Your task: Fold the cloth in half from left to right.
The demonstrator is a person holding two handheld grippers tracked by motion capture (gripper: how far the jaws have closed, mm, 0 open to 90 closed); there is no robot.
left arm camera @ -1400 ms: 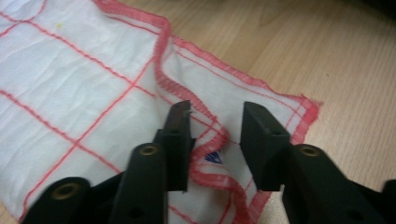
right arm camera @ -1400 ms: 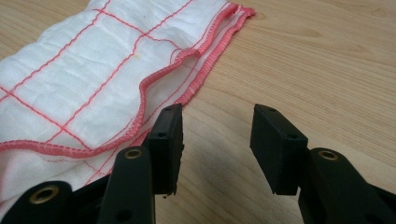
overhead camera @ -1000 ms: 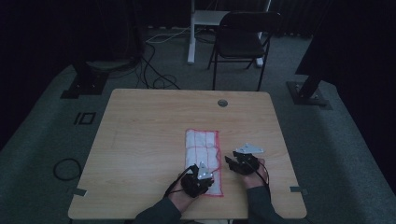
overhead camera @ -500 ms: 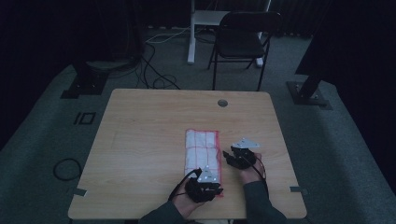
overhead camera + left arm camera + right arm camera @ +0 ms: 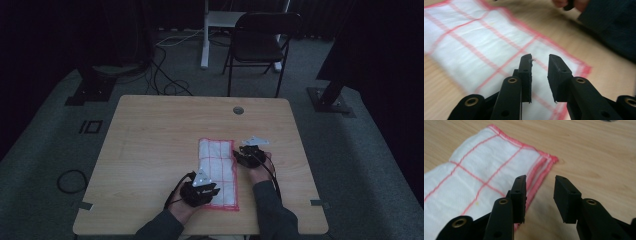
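A white cloth with red grid lines and a red hem [image 5: 217, 167] lies folded lengthwise on the wooden table [image 5: 150, 140]. My left gripper [image 5: 209, 192] hovers over the cloth's near end. In the left gripper view its jaws [image 5: 540, 62] have just been opening; they stand a little apart with nothing between them, above the cloth [image 5: 474, 42]. My right gripper [image 5: 241, 156] is at the cloth's right edge. In the right gripper view its jaws [image 5: 540, 183] have just been closing; they straddle the hem of the cloth [image 5: 481, 170] without pressing on it.
A round cable hole [image 5: 238, 110] sits near the table's far edge. Beyond the table stand a black folding chair [image 5: 260, 45] and a white post [image 5: 205, 35]. Cables and dark stand feet [image 5: 95, 90] lie on the floor. The other sleeve [image 5: 609, 25] shows in the left gripper view.
The right gripper has slid farther from me and left, up to the cloth's right edge. The left gripper has shifted slightly left at the cloth's near end. The cloth lies as before.
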